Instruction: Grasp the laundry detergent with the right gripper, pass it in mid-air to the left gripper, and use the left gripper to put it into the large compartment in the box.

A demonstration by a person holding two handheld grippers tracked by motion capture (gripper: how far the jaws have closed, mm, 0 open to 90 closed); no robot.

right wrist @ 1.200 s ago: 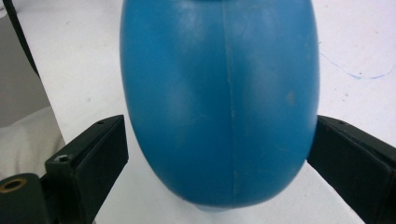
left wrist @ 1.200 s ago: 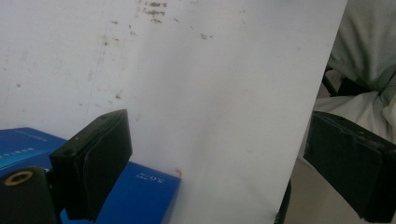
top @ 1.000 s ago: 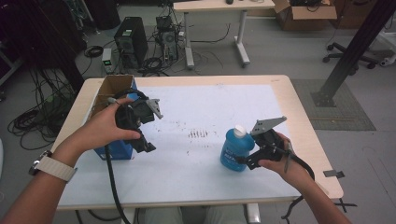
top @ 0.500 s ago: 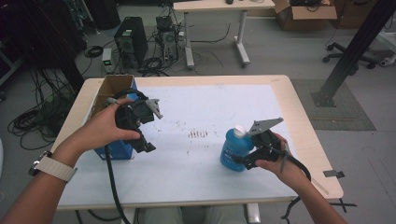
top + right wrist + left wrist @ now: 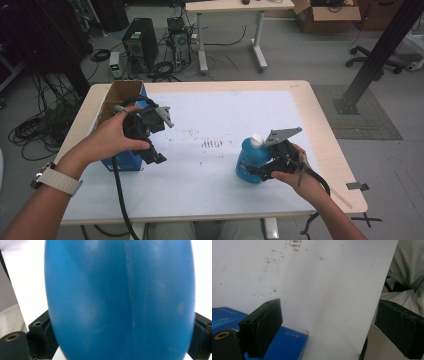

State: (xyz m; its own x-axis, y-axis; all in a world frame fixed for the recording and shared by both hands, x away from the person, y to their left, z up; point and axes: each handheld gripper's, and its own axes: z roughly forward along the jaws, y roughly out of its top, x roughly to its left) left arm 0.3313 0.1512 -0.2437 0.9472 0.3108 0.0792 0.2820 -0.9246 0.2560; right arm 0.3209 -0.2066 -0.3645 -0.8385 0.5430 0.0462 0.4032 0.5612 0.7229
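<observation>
Your left gripper (image 5: 156, 157) hangs over the blue box (image 5: 125, 161), jaws apart and empty, out of the way. Your right gripper (image 5: 256, 171) has just been closing onto the blue bottle (image 5: 252, 160), upright on the table (image 5: 210, 95), readying a lift.

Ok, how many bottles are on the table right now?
1. The blue bottle stands upright at the table's right side, between the jaws of the right gripper. The open box on the left could hide more.
</observation>
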